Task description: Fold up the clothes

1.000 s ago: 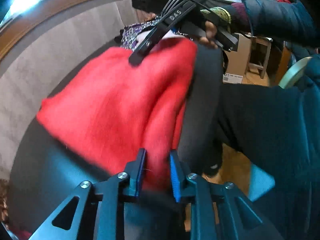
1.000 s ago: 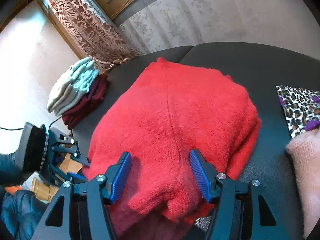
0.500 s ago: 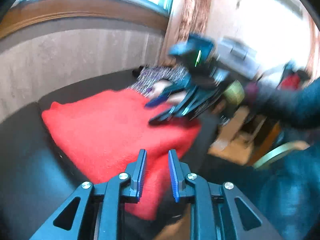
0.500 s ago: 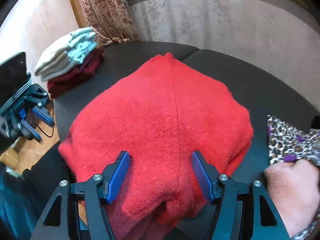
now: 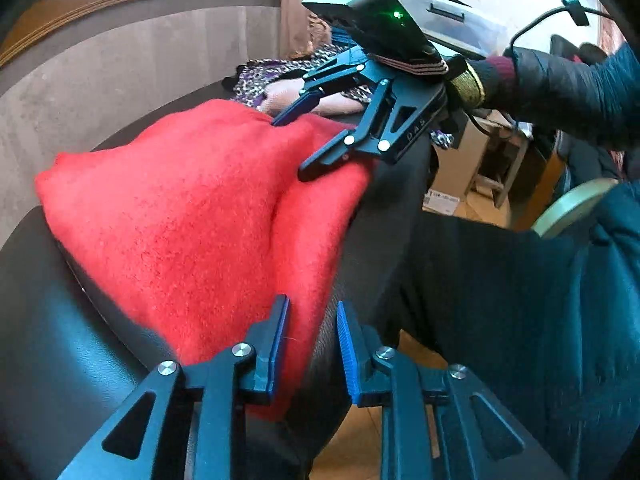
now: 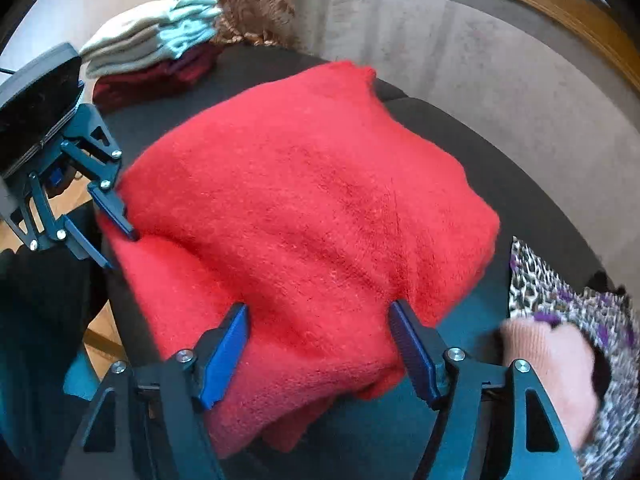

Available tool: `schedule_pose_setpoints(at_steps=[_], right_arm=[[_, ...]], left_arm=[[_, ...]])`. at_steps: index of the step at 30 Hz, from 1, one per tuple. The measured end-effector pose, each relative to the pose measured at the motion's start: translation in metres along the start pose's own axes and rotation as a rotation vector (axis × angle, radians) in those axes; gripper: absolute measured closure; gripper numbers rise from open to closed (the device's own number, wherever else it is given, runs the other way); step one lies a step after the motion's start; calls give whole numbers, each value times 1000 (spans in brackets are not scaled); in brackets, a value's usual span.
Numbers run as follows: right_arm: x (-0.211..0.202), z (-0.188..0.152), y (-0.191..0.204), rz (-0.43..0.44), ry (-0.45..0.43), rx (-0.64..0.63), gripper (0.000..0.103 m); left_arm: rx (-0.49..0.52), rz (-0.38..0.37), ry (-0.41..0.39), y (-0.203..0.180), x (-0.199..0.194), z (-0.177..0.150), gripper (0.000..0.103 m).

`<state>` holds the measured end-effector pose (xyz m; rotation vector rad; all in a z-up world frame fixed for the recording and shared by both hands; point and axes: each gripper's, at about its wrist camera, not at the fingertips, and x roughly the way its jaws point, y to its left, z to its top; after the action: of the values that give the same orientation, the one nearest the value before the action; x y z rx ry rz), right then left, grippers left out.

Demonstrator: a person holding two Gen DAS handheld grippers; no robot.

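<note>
The red sweater [image 6: 304,216] lies folded into a thick bundle on a dark sofa seat [image 6: 520,200]. The right gripper [image 6: 320,352] has its fingers spread wide across the near edge, gripping nothing. The left gripper [image 5: 310,344] straddles the sweater's corner, fingers parted with a fold between them; whether they pinch it cannot be told. The fold looks nearly done, so the next move likely calls for lifting the bundle to the stack of folded clothes [image 6: 156,44] farther back. A leopard-print garment [image 6: 576,304] and a pink one [image 6: 548,364] wait alongside, cut off by the frame edge.
</note>
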<state>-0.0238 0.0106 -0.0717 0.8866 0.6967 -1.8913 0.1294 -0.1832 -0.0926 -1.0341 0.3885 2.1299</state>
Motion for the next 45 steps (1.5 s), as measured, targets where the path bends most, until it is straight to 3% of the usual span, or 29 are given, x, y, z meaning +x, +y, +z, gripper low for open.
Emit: schedule_pose_setpoints(at_steps=[4, 7, 9, 14, 19, 22, 25, 28, 29, 34, 39, 45], right_arm=[[-1, -3, -3, 1, -21, 22, 27], [-4, -3, -3, 3, -47, 36, 23], [-7, -3, -2, 5, -66, 45, 12], [-24, 17, 16, -10, -65, 9, 8], [-54, 51, 10, 11, -192, 61, 8], [-51, 72, 2, 57, -253, 136, 7], [-9, 68, -6, 65, -141, 180, 7], [18, 19, -20, 65, -184, 233, 2], [16, 18, -21, 69, -187, 238, 2], [9, 11, -24, 86, -201, 263, 2], [0, 6, -32, 119, -215, 313, 1], [-20, 0, -62, 225, -232, 489, 0]], left_arm=[[-59, -60, 8, 13, -7, 10, 81], [-196, -142, -63, 29, -28, 13, 81], [-290, -155, -134, 38, -38, 14, 80], [-459, -73, -297, 87, -65, 21, 78], [-559, 47, -373, 134, -67, 39, 77], [-575, 122, -334, 156, -44, 69, 77], [-565, 196, -219, 167, -2, 96, 77], [-576, 251, -91, 169, 40, 92, 77], [-587, 262, -51, 170, 54, 88, 77], [-594, 288, -54, 170, 60, 93, 76], [-755, 214, -145, 185, 30, 87, 76], [-903, 148, -287, 195, -11, 43, 43]])
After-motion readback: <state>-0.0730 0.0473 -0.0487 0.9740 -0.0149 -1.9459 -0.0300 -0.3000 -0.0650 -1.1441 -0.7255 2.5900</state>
